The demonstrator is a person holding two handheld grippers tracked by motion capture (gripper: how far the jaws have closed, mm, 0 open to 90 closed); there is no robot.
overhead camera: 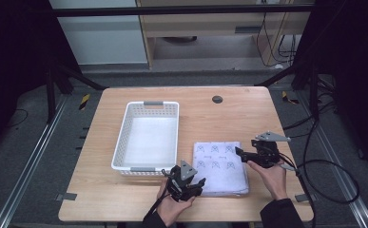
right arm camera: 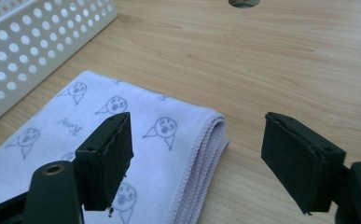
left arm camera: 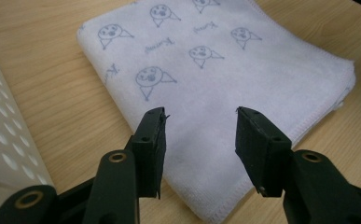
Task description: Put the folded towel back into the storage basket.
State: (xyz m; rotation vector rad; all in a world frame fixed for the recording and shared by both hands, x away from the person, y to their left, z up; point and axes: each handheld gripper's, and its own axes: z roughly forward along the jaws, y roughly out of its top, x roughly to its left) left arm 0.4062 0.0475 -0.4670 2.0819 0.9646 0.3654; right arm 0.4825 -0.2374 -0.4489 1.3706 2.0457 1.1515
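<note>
Dark floor and black frame rails surround a pale wooden counter (overhead camera: 229, 114), whose near edge is cut off by the bottom of the high view along with the person's forearms. On it, beyond the left fingers and to their left, stands a white perforated basket (overhead camera: 147, 137); the high view leaves it unclear whether anything lies inside, and in both gripper views it is cropped at the frame edge. A folded white cloth (overhead camera: 221, 166) printed with small blue figures lies flat just beside the basket, between the two sets of fingers; the printed words on it are too small to read. A small round grey fitting (overhead camera: 217, 99) sits far beyond the right fingers, half cut off in the right gripper view.

The left gripper (left arm camera: 200, 140) hovers over the cloth's near corner, its fingers (left arm camera: 151, 149) parted with cloth showing in the gap, pressing on nothing. The right gripper (right arm camera: 197, 158) straddles the cloth's folded edge, its fingers (right arm camera: 106, 158) spread wide, one above the cloth and one above bare wood; whether they touch the fabric cannot be told.
</note>
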